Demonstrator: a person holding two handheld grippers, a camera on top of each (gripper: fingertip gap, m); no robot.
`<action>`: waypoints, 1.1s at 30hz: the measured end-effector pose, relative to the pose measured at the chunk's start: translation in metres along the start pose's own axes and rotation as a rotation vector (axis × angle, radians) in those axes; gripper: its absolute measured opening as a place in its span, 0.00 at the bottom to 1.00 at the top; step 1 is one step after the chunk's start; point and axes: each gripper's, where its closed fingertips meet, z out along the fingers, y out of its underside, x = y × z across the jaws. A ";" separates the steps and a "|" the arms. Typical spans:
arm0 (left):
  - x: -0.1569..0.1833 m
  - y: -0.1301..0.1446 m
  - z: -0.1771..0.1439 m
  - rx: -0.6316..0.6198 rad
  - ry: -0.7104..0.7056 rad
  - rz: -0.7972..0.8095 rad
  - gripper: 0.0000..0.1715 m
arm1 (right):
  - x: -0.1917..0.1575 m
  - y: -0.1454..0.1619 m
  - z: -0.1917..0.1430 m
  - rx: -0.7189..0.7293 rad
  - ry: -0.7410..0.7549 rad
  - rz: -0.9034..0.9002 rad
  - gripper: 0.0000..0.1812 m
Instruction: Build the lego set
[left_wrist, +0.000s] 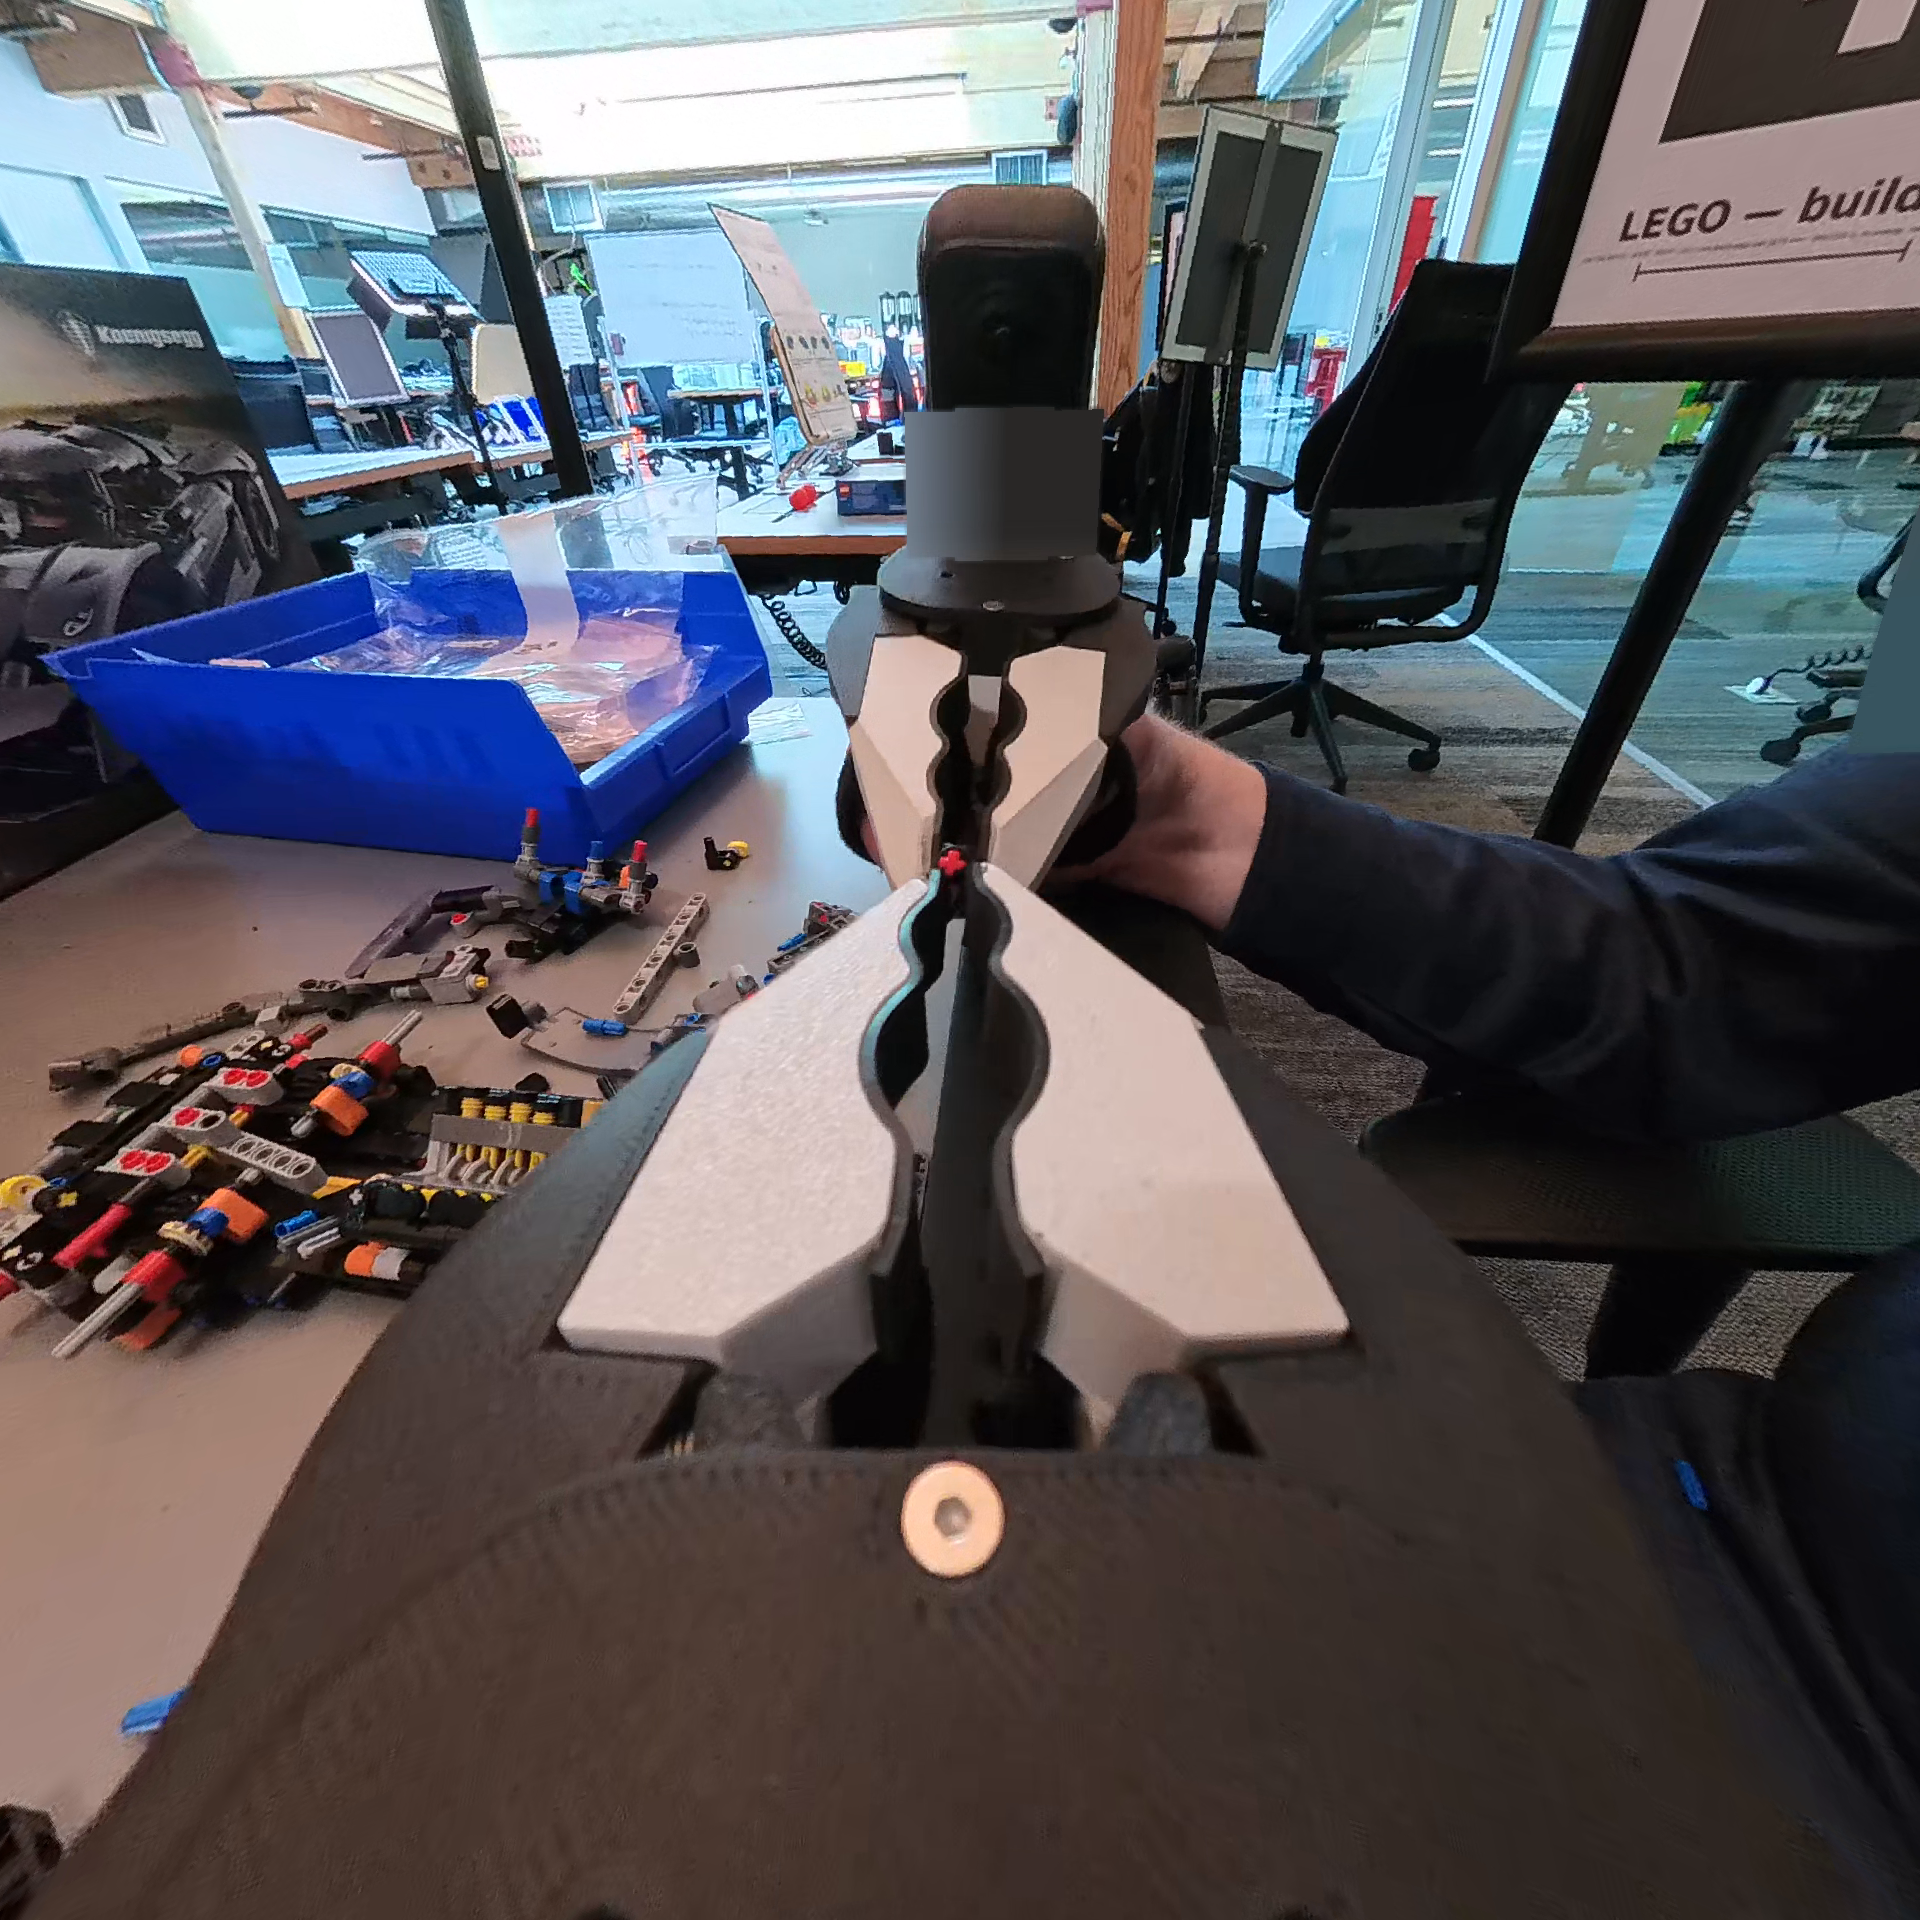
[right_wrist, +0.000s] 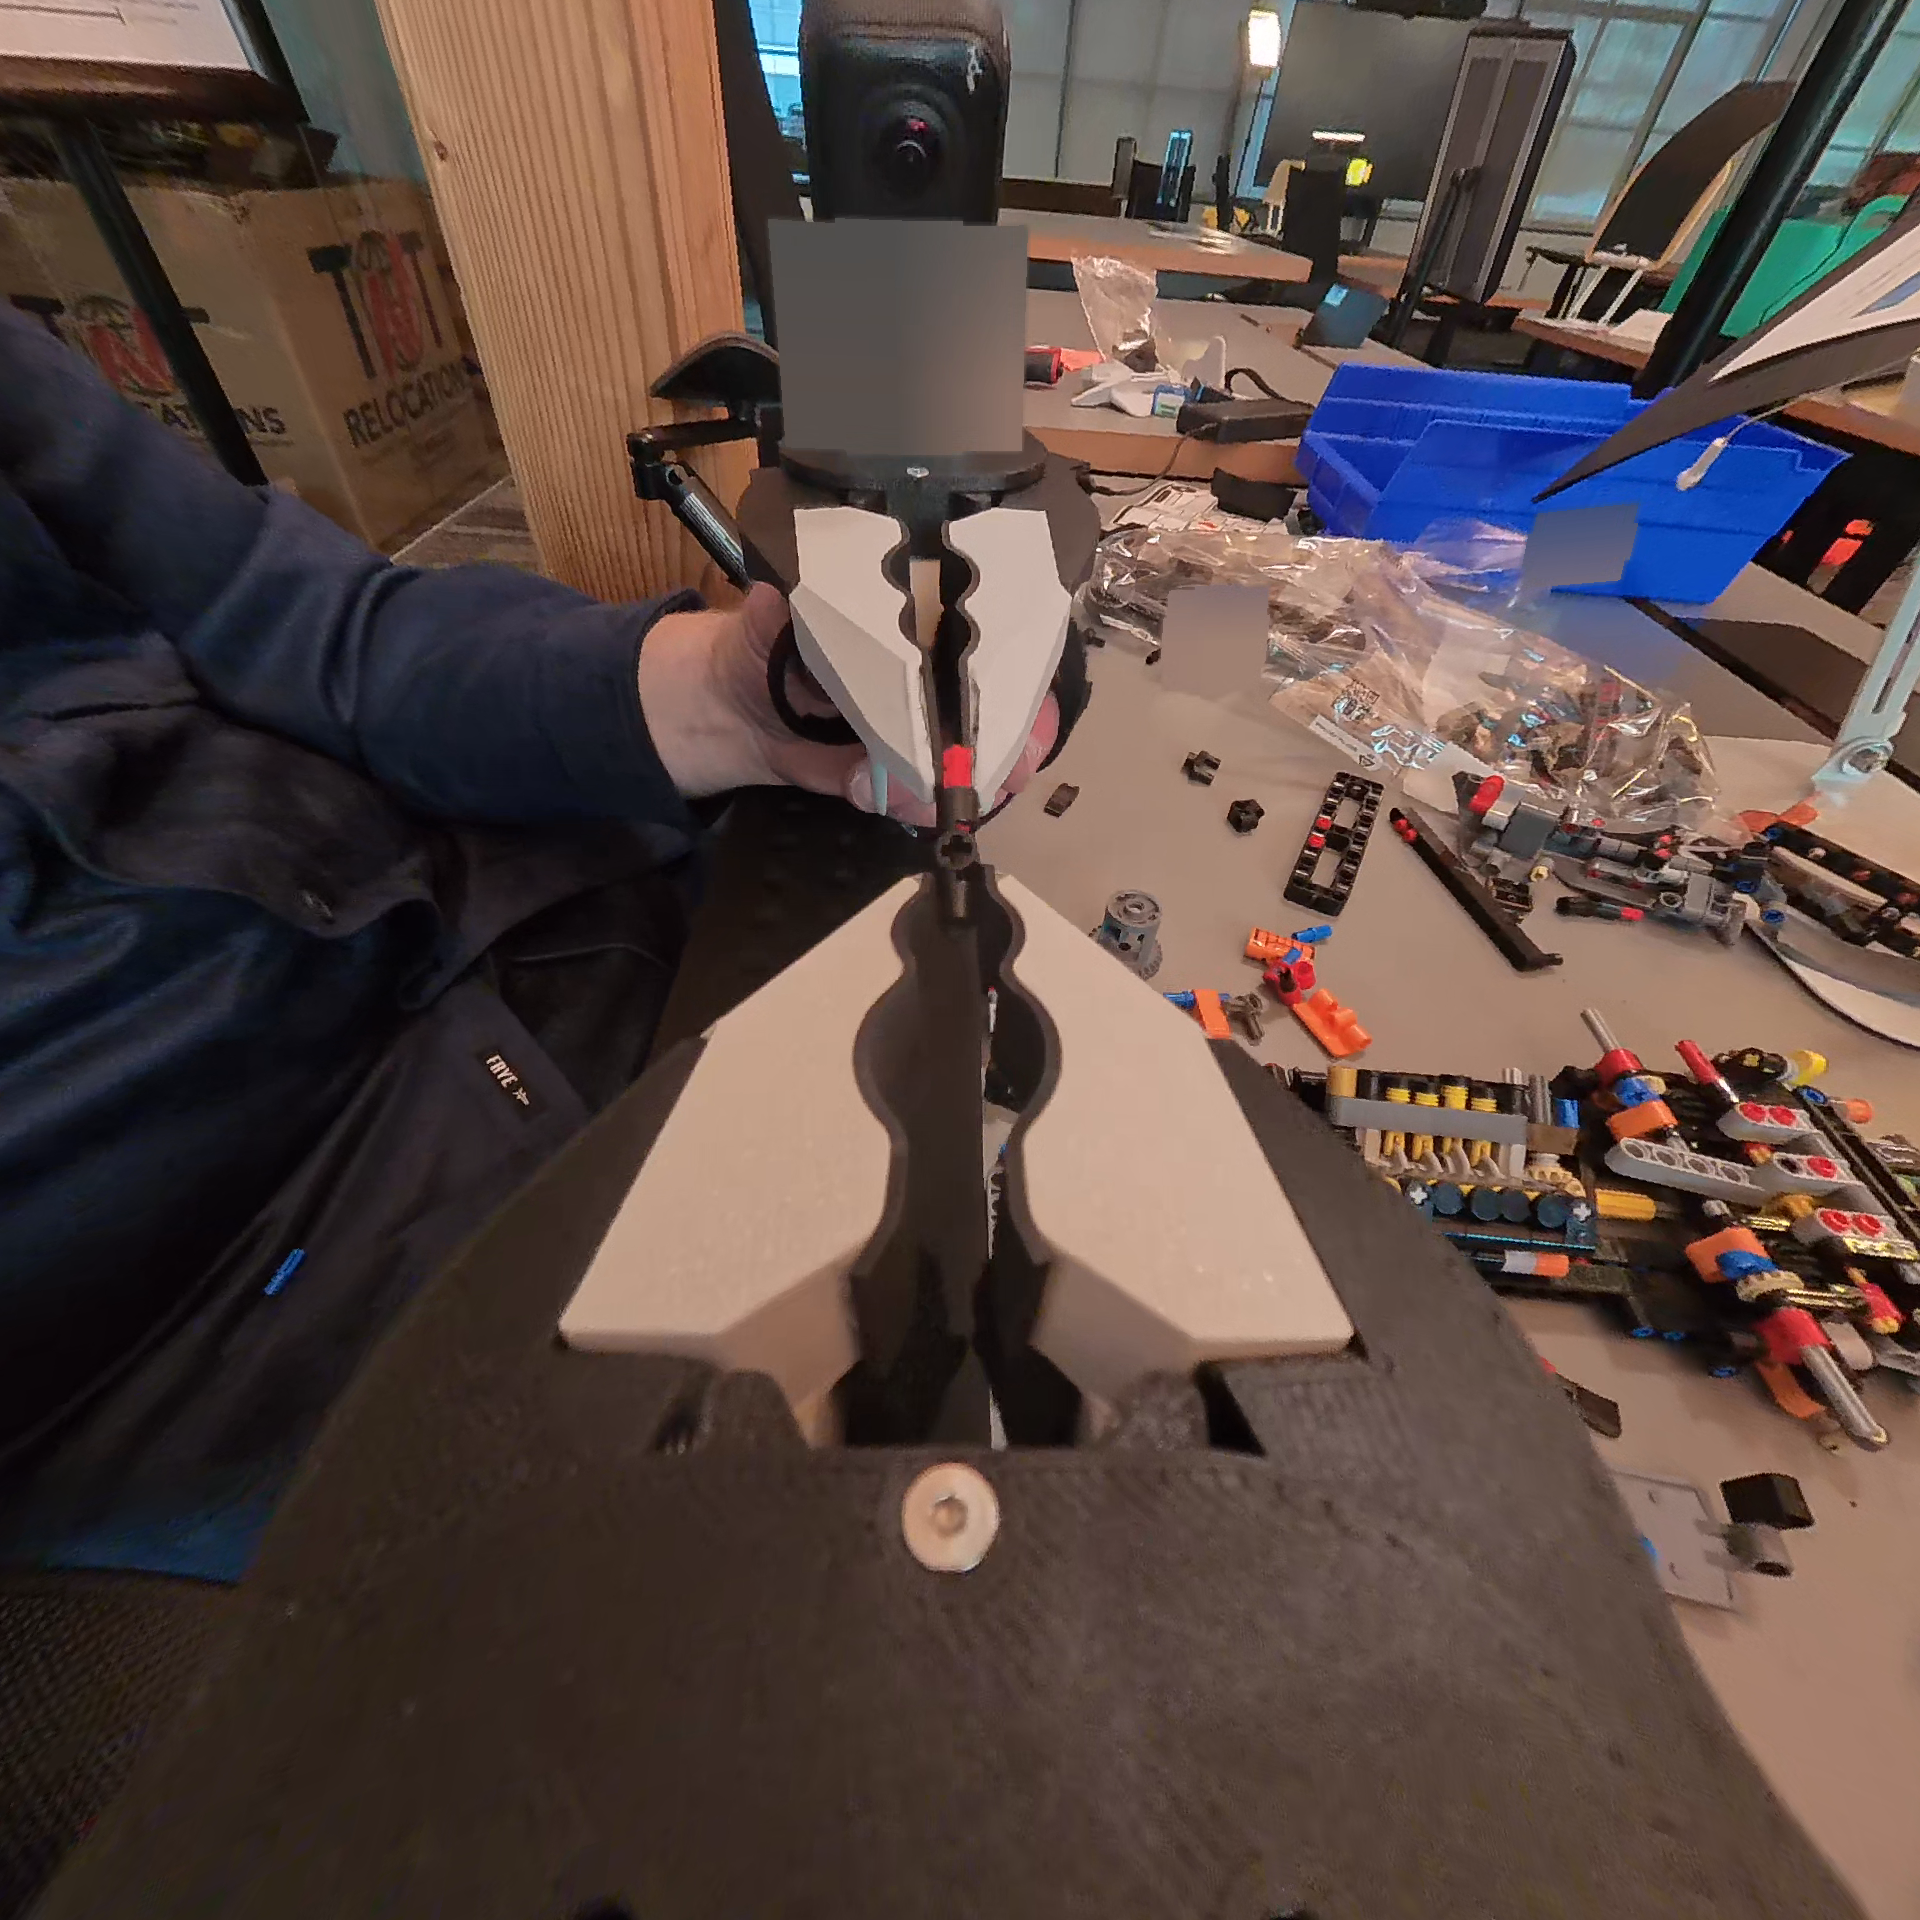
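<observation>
My left gripper (left_wrist: 953, 883) is shut on a thin black axle with a red tip (left_wrist: 951, 860). The axle runs back between the fingers. My right gripper (right_wrist: 954, 891) is shut on a small black connector (right_wrist: 954, 852) with a cross hole. The two grippers face each other tip to tip beside the table edge, over the person's lap. The red tip (right_wrist: 956, 769) meets the connector's end. The right gripper (left_wrist: 953, 836) shows opposite in the left wrist view, and the left gripper (right_wrist: 951, 779) opposite in the right wrist view. The part-built black, orange and red model (left_wrist: 239, 1174) (right_wrist: 1662, 1174) lies on the table.
Loose pieces (left_wrist: 655, 956) (right_wrist: 1309, 987) lie scattered on the grey table (left_wrist: 156, 1507) (right_wrist: 1766, 1662). A blue bin (left_wrist: 416, 727) (right_wrist: 1507, 447) stands at the back. Clear bags of parts (right_wrist: 1434, 655) lie near it. A wooden post (right_wrist: 582, 291) and office chairs (left_wrist: 1382, 520) stand beyond. Less than 4 cm separates the two grippers' tips.
</observation>
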 end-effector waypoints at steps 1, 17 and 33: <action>0.000 0.000 0.000 -0.001 -0.003 0.003 0.00 | 0.000 0.001 0.000 -0.003 0.001 0.002 0.03; -0.004 0.004 0.002 -0.027 -0.056 0.065 0.03 | 0.002 0.006 0.002 -0.034 0.008 0.012 0.03; -0.003 0.004 0.001 -0.030 -0.053 0.082 0.02 | 0.001 0.006 0.002 -0.032 0.001 0.010 0.03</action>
